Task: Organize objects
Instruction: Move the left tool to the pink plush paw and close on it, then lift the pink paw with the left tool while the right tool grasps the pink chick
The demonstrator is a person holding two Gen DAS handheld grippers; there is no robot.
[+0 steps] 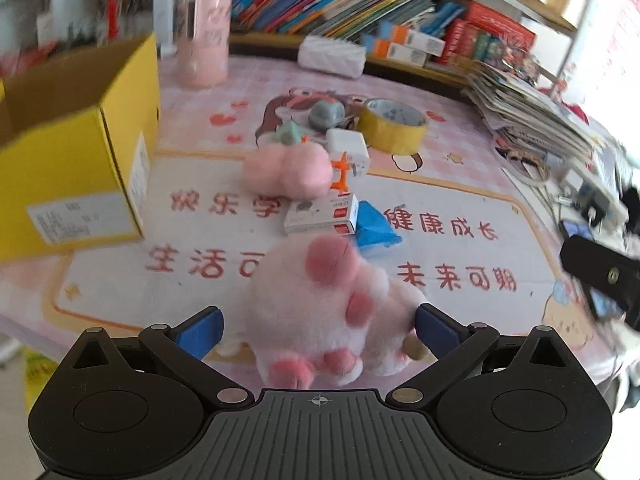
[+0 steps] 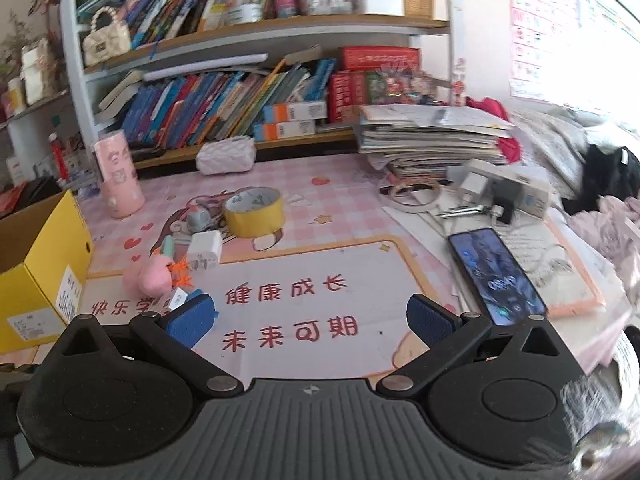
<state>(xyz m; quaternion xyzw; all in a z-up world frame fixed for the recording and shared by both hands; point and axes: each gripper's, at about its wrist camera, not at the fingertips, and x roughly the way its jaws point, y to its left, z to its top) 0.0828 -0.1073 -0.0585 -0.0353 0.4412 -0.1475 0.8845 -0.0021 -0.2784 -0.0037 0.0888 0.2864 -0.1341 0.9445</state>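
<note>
A pink plush cat paw (image 1: 324,312) lies on the desk mat between the wide-apart fingers of my left gripper (image 1: 318,328); the pads stand clear of it. Beyond it lie a small white box (image 1: 320,216), a blue packet (image 1: 374,226), a pink plush ball (image 1: 290,170), an orange clip (image 1: 342,172), a white charger (image 1: 348,148) and a yellow tape roll (image 1: 392,124). An open yellow carton (image 1: 76,152) stands at the left. My right gripper (image 2: 310,322) is open and empty over the mat; the tape roll (image 2: 254,212) and carton (image 2: 40,264) show there too.
A pink cup (image 1: 204,36) and white pouch (image 1: 332,56) stand at the back by shelves of books (image 2: 224,108). A paper stack (image 2: 432,140), a power strip (image 2: 504,192) and a phone (image 2: 496,276) lie at the right. The other gripper (image 1: 600,280) shows at the right edge.
</note>
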